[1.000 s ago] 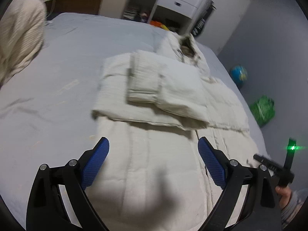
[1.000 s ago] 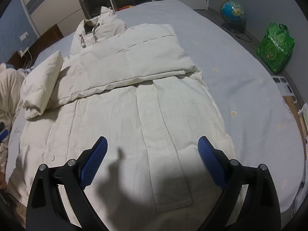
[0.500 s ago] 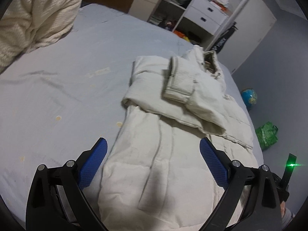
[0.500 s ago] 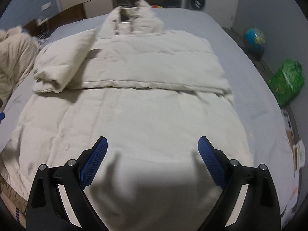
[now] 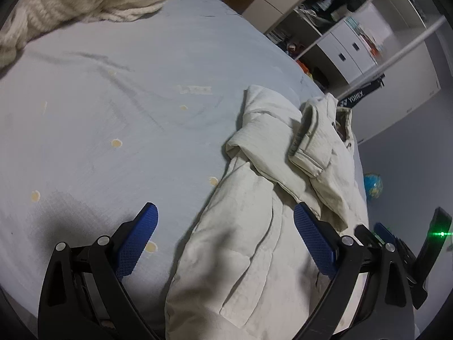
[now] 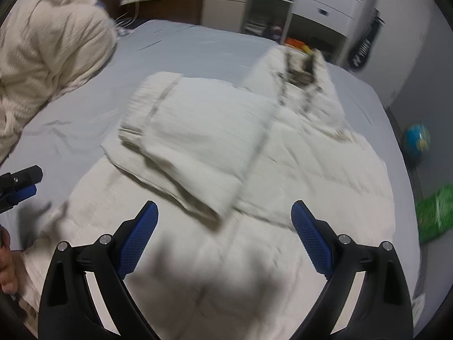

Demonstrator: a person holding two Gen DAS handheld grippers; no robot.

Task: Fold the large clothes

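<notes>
A cream puffer coat (image 5: 249, 243) lies flat on the pale blue bed (image 5: 113, 119), collar toward the far end, both sleeves folded across its chest. In the right wrist view the coat (image 6: 254, 187) fills the middle, with a folded sleeve (image 6: 192, 141) on top and the collar (image 6: 303, 68) beyond. My left gripper (image 5: 225, 243) is open and empty, low over the coat's hem at its left edge. My right gripper (image 6: 223, 240) is open and empty over the lower part of the coat. The right gripper also shows in the left wrist view (image 5: 396, 243), and the left one at the left edge of the right wrist view (image 6: 19, 184).
A cream knitted blanket (image 6: 45, 65) is heaped at the head of the bed on the left. A white drawer unit (image 6: 325, 5) and open shelves stand behind the bed. A globe (image 6: 416, 138) and a green bag (image 6: 433, 212) sit on the floor to the right.
Both grippers have swung to the left and lower toward the coat's hem. The left view now shows more bare sheet and the coat's left edge. Both stay open and empty.
</notes>
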